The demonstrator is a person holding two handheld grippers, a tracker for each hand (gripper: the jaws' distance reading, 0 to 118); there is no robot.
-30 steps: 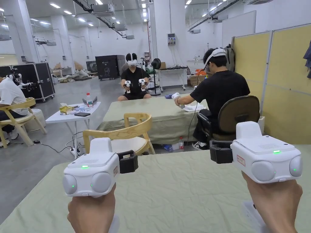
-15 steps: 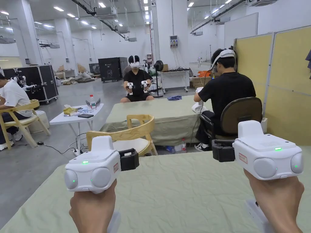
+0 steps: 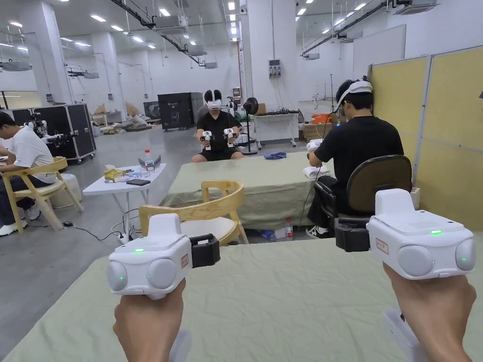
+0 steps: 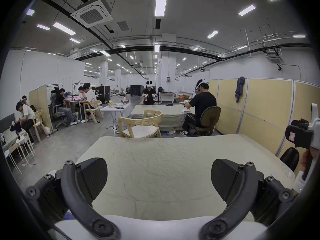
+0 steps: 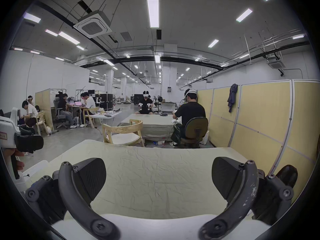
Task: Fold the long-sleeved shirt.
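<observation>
Left gripper [image 4: 159, 179] and right gripper [image 5: 158, 179], white rounded housings, held level above counter [image 3: 283, 301]; black wedge fingers [image 4: 93, 176] apart, empty. Counter cloth pale green, creased. Possibly white fabric at 5 o'clock [image 3: 401, 330], blurred.

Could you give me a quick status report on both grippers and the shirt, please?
Left hand-held gripper open, empty. Right hand-held gripper open, empty. Both held above green table cloth. Shirt not yet gripped.

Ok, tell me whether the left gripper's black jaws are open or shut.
Open. In the left gripper view the left gripper has its two black jaws wide apart, with only the wrinkled pale green tablecloth showing between them.
</observation>
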